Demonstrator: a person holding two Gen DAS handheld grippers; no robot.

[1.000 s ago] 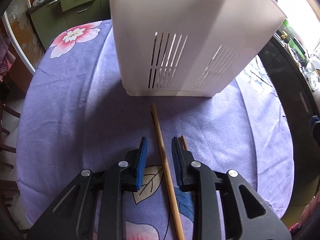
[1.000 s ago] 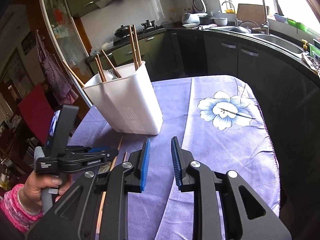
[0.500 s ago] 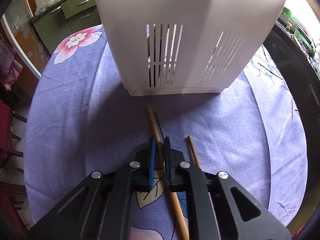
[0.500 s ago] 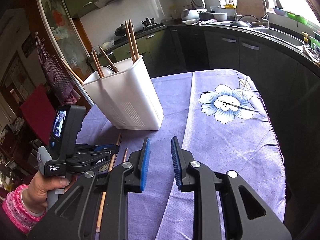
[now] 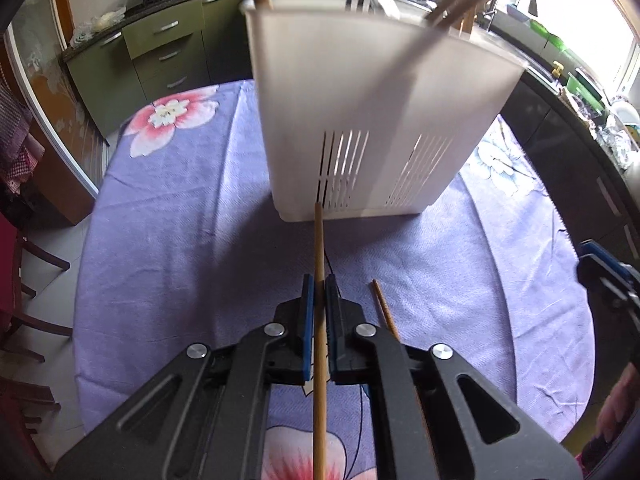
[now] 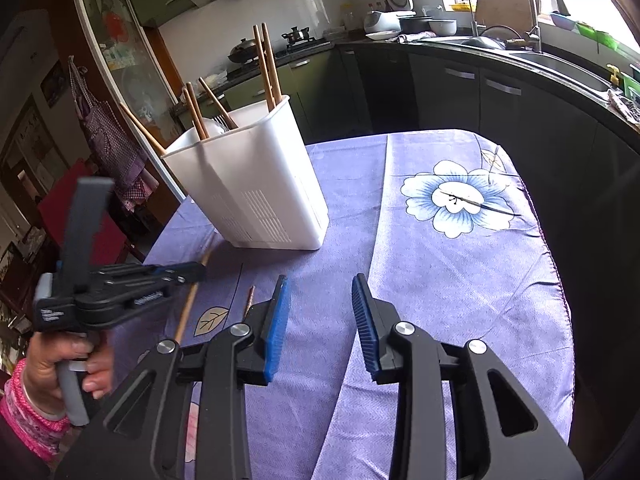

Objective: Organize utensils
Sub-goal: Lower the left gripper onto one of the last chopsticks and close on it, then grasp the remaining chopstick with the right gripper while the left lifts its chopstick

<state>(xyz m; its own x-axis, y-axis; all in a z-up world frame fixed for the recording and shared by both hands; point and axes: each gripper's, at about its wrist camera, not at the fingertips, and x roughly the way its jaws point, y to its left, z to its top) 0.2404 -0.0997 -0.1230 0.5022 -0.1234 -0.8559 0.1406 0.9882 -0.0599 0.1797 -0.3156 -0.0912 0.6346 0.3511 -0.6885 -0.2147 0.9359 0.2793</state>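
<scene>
Your left gripper (image 5: 319, 294) is clamped on a chopstick (image 5: 319, 248), which runs straight up the middle between the blue pads (image 5: 307, 304); its far tip sits in front of the foot of the white holder (image 5: 376, 120). In the right wrist view that chopstick (image 6: 192, 300) slants under the left gripper (image 6: 188, 270), and whether its tip touches the cloth (image 6: 460, 280) is hard to tell. Your right gripper (image 6: 320, 300) has its jaws opening, with only cloth between them. A second chopstick (image 5: 384, 308) lies on the cloth just right of the left gripper, its near end hidden under the right finger. The holder's top edge is blurred in the left view. Counted: two chopsticks outside the holder, about six standing in it, plus a pale utensil you cannot make out. Your left hand (image 6: 68, 364) is cut off at the frame edge.
</scene>
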